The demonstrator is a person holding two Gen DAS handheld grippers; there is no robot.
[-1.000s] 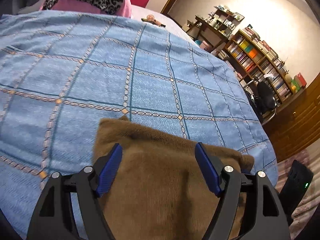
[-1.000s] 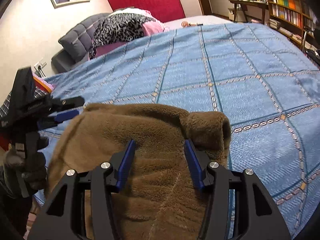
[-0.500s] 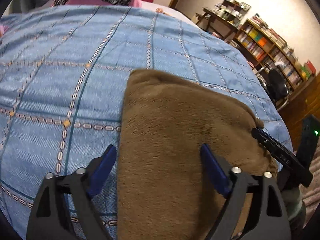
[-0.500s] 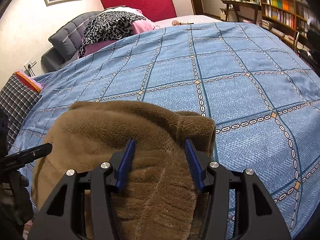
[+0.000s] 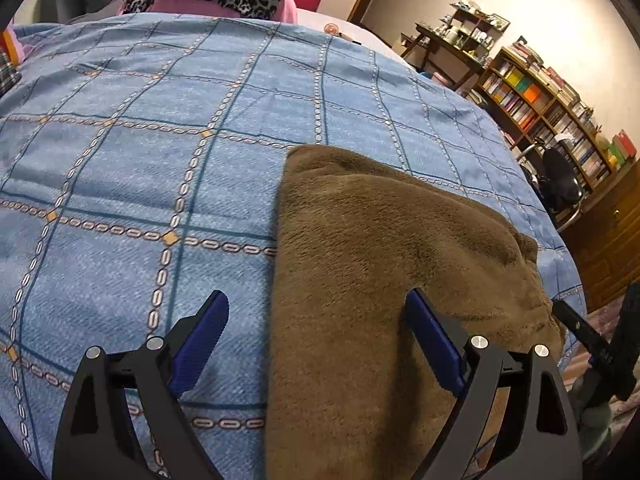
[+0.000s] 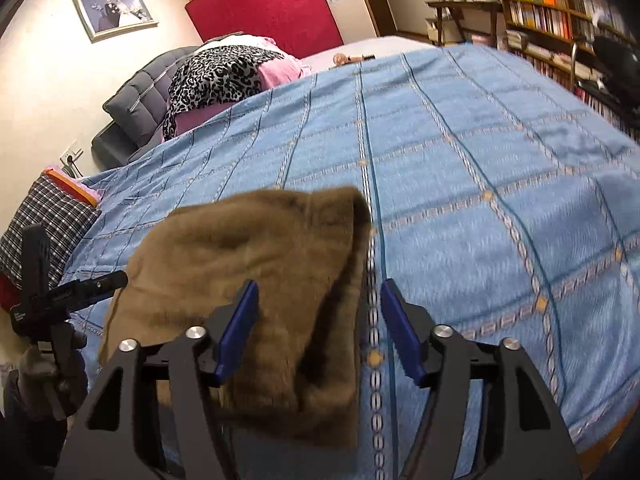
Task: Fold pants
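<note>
Brown fleece pants (image 5: 384, 280) lie folded in a thick bundle on the bed (image 5: 160, 140), on the blue checked bedspread near the bed's near edge. In the right wrist view the pants (image 6: 248, 264) sit left of centre, with a rounded folded corner pointing up the bed.

Left gripper (image 5: 316, 340): jaws wide apart, nothing clamped. Its jaws have just been opening. Left blue pad is over bare bedspread, right pad over the fleece; the left edge of the pants runs between them. Neither pad presses the cloth. The same gripper (image 6: 80, 288) shows at the left edge of the right wrist view, held in a gloved hand (image 6: 48, 368).

Right gripper (image 6: 320, 328): jaws apart, not gripping. Its jaws have just been opening further. The right edge of the pants lies between the pads, left pad over fleece, right pad over bedspread. That view is a bit blurred. A part of this gripper (image 5: 592, 344) shows at the right edge of the left wrist view.

Background: leopard-print cloth (image 6: 216, 76) on pink bedding at the head of the bed, bookshelf (image 5: 560, 120) by the far wall, framed photo (image 6: 116, 12).
</note>
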